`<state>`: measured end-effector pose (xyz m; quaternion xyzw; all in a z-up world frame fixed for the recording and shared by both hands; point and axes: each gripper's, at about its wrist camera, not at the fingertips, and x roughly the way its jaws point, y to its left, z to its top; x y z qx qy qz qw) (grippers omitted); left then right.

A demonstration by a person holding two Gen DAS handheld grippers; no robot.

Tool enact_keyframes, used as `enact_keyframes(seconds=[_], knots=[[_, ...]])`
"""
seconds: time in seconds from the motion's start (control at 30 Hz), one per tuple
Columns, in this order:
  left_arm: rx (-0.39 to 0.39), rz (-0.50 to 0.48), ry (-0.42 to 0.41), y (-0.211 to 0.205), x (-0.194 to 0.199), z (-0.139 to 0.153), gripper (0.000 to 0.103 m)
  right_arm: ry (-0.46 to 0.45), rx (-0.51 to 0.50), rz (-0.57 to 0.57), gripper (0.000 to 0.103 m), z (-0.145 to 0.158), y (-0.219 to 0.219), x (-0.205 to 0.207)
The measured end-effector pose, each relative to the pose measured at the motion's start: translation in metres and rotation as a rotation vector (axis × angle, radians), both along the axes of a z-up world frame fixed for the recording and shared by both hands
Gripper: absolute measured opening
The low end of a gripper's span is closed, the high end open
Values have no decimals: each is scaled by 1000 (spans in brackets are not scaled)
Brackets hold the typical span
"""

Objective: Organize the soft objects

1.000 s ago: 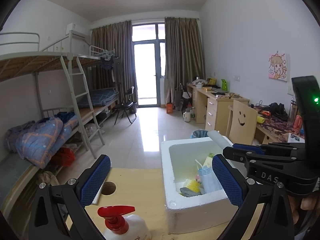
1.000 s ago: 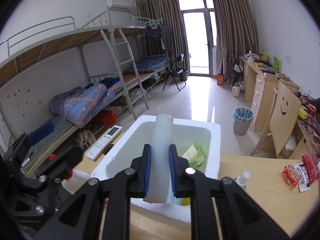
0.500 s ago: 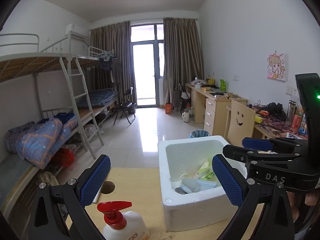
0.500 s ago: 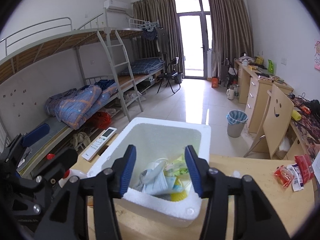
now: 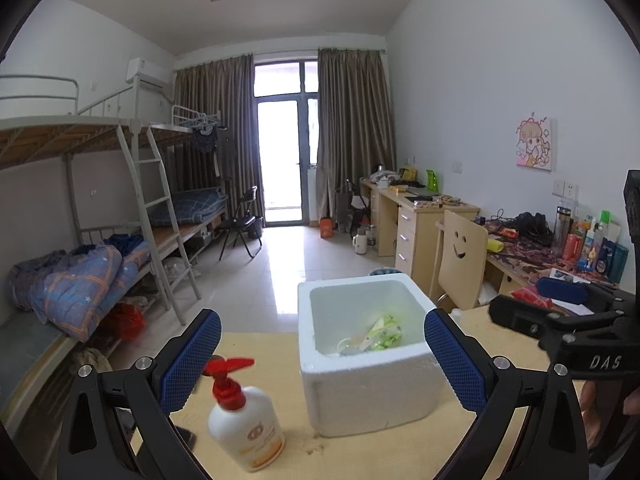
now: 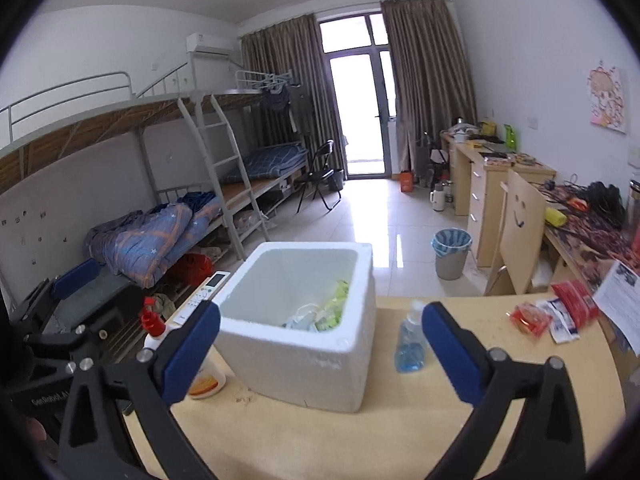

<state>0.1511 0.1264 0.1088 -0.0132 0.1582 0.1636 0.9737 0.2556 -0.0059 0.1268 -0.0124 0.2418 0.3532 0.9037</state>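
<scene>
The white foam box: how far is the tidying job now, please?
Done: the foam box already holds several soft packets, green and pale ones. In hand: nothing. The right gripper has just been opening and is empty, and the left gripper is open and empty too. Left: red and white packets lie on the table to the right of the box, probably next.

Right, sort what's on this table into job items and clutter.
Job:
- white foam box
- soft packets inside it
- red and white sachets

Clutter:
- white pump bottle with red top
- clear blue-liquid bottle
- white remote control
</scene>
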Motion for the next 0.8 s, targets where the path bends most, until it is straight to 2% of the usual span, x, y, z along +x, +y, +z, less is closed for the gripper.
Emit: enact_keyframes(seconds=[0.37,0.8], knots=[[52,30,-34,-27,-56,6,102,-91,-11,-10,102,9,-29,-62],[32,8,-63,-44,-103,-20,102,-131,3,2,102,-16,-55,-111]])
